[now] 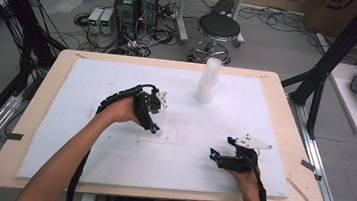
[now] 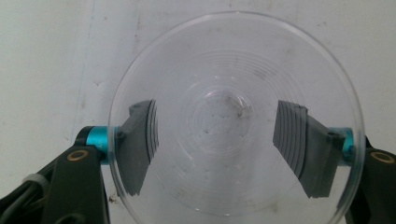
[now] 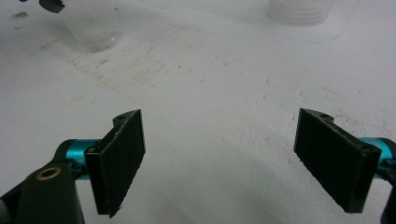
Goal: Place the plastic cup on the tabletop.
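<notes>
My left gripper points down at the white board, shut on a clear plastic cup. In the left gripper view I look straight into the cup; both grey pads press its wall from outside and show through the plastic. The cup's bottom is at or just above the board; I cannot tell if it touches. My right gripper rests low near the front right of the board, open, with nothing between its pads. Far off in the right gripper view stands the held cup.
A tall stack of clear cups stands at the back of the white foam board; its base shows in the right gripper view. The board lies on a wooden table. A stool and computers are on the floor beyond.
</notes>
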Motion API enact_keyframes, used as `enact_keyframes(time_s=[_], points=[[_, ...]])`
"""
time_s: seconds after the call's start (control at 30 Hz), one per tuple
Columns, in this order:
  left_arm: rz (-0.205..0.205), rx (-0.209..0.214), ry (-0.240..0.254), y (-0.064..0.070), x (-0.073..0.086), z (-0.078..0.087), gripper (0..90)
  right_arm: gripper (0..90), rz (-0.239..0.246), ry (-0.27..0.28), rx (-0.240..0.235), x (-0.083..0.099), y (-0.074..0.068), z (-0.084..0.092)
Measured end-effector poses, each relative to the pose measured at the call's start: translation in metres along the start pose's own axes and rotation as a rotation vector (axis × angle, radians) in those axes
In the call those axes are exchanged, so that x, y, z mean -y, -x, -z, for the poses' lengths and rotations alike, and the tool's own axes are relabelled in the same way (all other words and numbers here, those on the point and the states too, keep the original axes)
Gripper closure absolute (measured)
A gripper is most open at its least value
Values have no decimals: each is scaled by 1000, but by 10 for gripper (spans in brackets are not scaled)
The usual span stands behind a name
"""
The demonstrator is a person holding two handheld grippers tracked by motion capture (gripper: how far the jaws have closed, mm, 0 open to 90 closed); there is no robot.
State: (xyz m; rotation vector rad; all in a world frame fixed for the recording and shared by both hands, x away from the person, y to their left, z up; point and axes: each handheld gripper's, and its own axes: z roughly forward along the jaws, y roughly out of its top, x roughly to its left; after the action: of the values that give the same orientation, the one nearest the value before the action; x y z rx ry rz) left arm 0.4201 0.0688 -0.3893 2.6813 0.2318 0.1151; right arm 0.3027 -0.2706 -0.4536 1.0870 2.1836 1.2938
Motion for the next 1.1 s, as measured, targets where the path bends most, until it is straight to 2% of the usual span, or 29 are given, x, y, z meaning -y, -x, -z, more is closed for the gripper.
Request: enact_keyframes(time_s=[0.13,0.2,0.3,0.43,0.67,0.87,1.03,1.1], points=[[9,-7,13,2,-1,-4,281,161,2,2,-1,0,0,0],[-1,-11,6,3,0,-8,246,162,2,1,-1,0,0,0],[12,-16,13,3,1,-13,178,161,2,1,-1,0,0,0],[28,-11,28,2,3,-14,159,161,4,3,-3,0,1,0],[30,3,33,1,7,-14,156,161,1,1,-4,0,1,0],[62,4,61,1,19,-6,154,161,-3,1,-5,0,1,0],[56,2,81,5,26,8,155,161,2,4,-10,0,2,0],[68,0,96,6,32,11,155,161,1,3,-12,0,2,0]])
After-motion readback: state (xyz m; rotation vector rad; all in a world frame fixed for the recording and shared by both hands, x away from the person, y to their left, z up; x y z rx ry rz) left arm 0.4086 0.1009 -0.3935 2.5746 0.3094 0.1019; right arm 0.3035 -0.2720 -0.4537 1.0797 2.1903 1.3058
